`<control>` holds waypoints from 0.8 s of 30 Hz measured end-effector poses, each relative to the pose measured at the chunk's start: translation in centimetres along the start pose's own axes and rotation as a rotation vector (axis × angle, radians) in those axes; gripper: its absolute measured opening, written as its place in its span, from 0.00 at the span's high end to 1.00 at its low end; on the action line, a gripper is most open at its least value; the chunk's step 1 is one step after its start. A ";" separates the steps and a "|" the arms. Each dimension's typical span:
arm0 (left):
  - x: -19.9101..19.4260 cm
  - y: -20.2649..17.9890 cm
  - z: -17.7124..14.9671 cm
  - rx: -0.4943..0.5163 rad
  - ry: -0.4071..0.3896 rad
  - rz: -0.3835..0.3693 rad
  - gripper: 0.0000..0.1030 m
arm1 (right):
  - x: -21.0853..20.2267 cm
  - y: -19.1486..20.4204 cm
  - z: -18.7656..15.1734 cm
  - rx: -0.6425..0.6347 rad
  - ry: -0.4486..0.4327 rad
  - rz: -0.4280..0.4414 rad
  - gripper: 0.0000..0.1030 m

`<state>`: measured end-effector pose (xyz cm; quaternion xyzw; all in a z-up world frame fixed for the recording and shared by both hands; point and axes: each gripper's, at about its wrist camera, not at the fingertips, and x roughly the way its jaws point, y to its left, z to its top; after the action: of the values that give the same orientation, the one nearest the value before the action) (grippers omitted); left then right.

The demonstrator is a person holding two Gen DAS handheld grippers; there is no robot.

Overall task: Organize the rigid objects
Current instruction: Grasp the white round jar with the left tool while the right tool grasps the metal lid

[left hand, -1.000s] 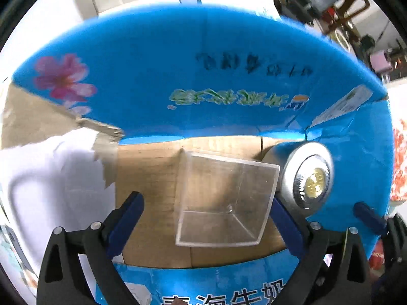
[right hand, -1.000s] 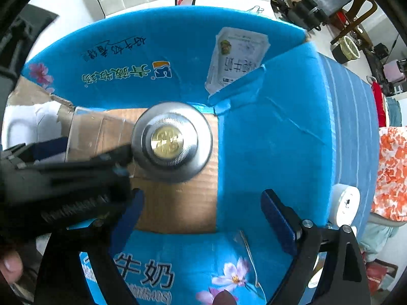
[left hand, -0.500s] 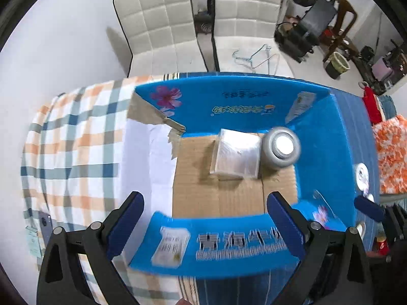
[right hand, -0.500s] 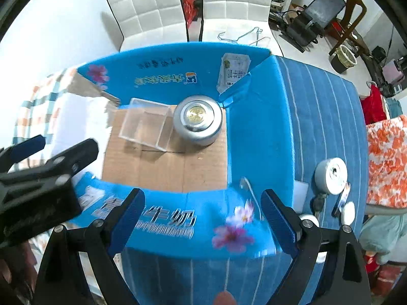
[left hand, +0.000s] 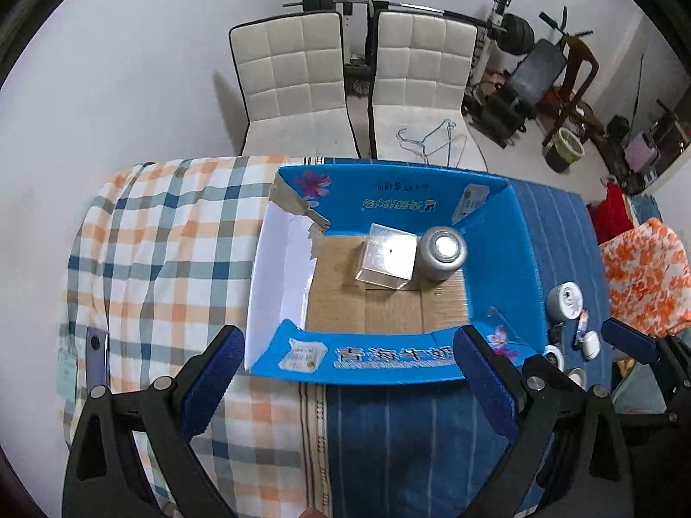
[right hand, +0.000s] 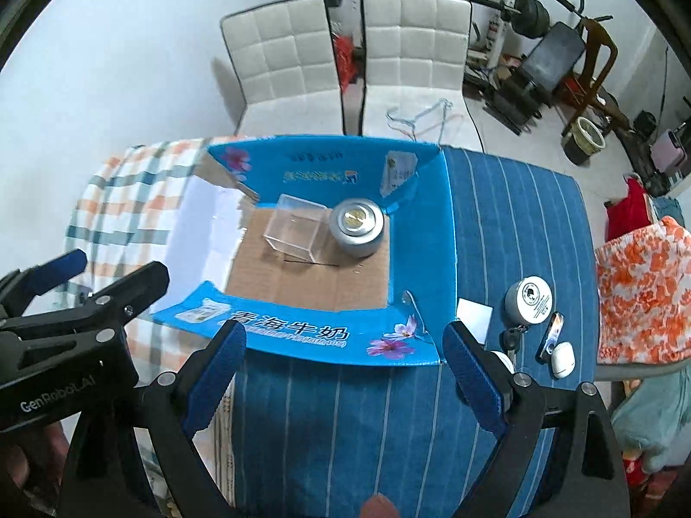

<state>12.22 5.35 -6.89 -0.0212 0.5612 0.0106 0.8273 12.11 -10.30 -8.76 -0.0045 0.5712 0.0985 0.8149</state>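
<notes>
Two hand-held grippers with black frames and blue finger pads hover above a cloth-covered table. The left gripper [left hand: 345,371] has its fingers spread wide with nothing between them, and the right gripper [right hand: 343,364] is likewise spread and empty (the left tool's black body also shows at the left edge of the right wrist view).

Just beyond the fingertips sits an open blue cardboard box with printed flowers and Chinese lettering [left hand: 388,356] [right hand: 302,336], its flaps folded outward and its brown floor bare at the near side. Against the box's far wall stands a clear square plastic container [left hand: 386,259] [right hand: 296,231], and just beside it to the right, in the far right corner, a round silver metal tin with a gold-coloured centre [left hand: 442,252] [right hand: 356,224]; whether the two touch cannot be told.

On the blue striped cloth [right hand: 509,224] to the right of the box lie a round white tin [right hand: 529,300] and a small white case [right hand: 561,358]. Farther back stand two white padded chairs [left hand: 354,77].
</notes>
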 end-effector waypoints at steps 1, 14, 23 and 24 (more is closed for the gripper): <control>-0.6 -0.4 -0.2 -0.004 -0.008 -0.004 0.04 | -0.6 -0.4 -0.2 0.007 -0.006 0.014 0.08; 1.0 -16.2 -0.6 0.144 0.015 -0.122 0.04 | -1.3 -19.9 -5.2 0.303 0.016 -0.102 0.08; 10.3 -31.0 -1.5 0.346 0.151 -0.144 0.04 | 7.1 -34.7 -10.2 0.561 0.160 -0.153 0.08; 11.7 -32.4 -1.8 0.362 0.170 -0.134 0.04 | 8.0 -35.6 -10.3 0.569 0.166 -0.154 0.08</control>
<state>16.24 -27.12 -17.70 0.0895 0.6189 -0.1474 0.7663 11.01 -45.20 -23.51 0.1724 0.6385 -0.1281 0.7391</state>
